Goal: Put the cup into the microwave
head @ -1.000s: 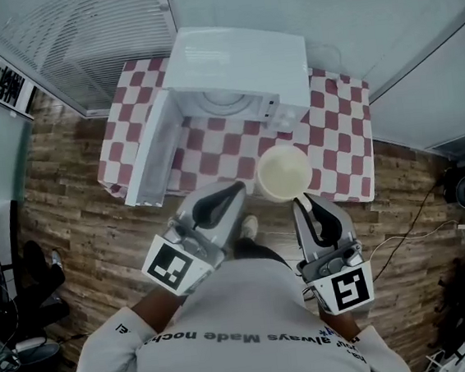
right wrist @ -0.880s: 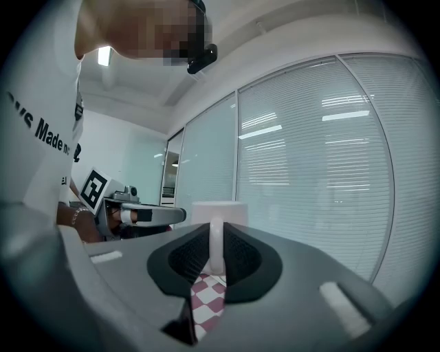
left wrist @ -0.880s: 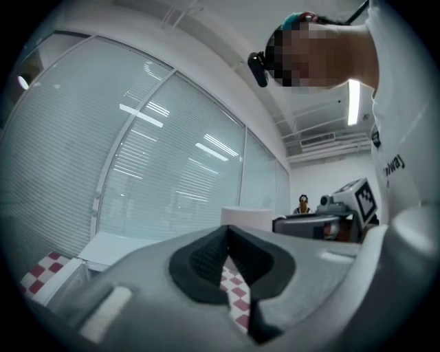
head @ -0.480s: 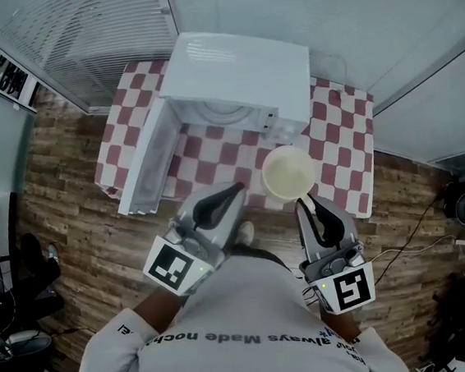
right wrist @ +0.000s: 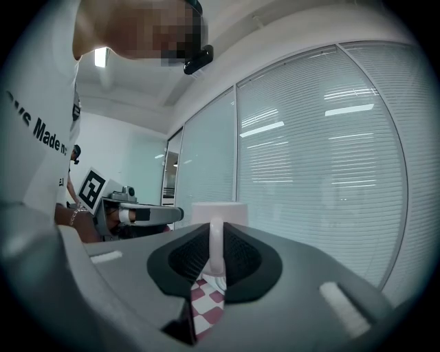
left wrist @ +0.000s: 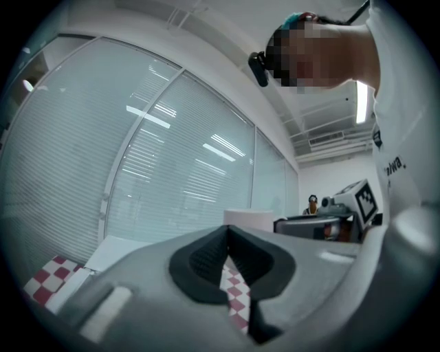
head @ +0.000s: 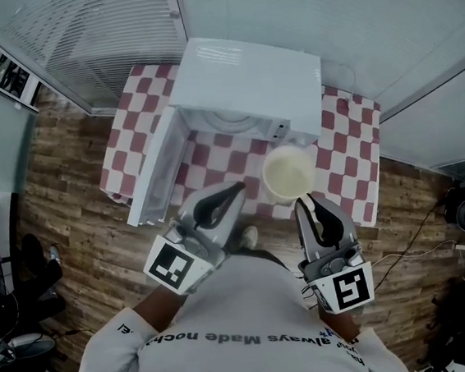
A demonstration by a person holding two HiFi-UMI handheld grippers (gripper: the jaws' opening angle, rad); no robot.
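Note:
A white cup [head: 287, 173] hangs above the front of the checkered table, just right of the microwave's opening. My right gripper [head: 304, 203] is shut on the cup's handle [right wrist: 215, 247], and the cup's body [right wrist: 218, 213] rises beyond the jaws. The white microwave [head: 246, 80] stands at the back of the table with its door [head: 155, 173] swung open to the left. My left gripper [head: 231, 191] is shut with nothing in it, held in front of the open door. In the left gripper view the cup [left wrist: 249, 219] shows past its jaws.
The red-and-white checkered table [head: 346, 148] stands on a wooden floor [head: 70, 214], against a glass wall with blinds [head: 92, 31]. Cables [head: 410, 228] and dark equipment lie on the floor at right.
The view has shifted a little, so the table and microwave sit lower and further right in the picture. The cup and both grippers keep nearly the same places.

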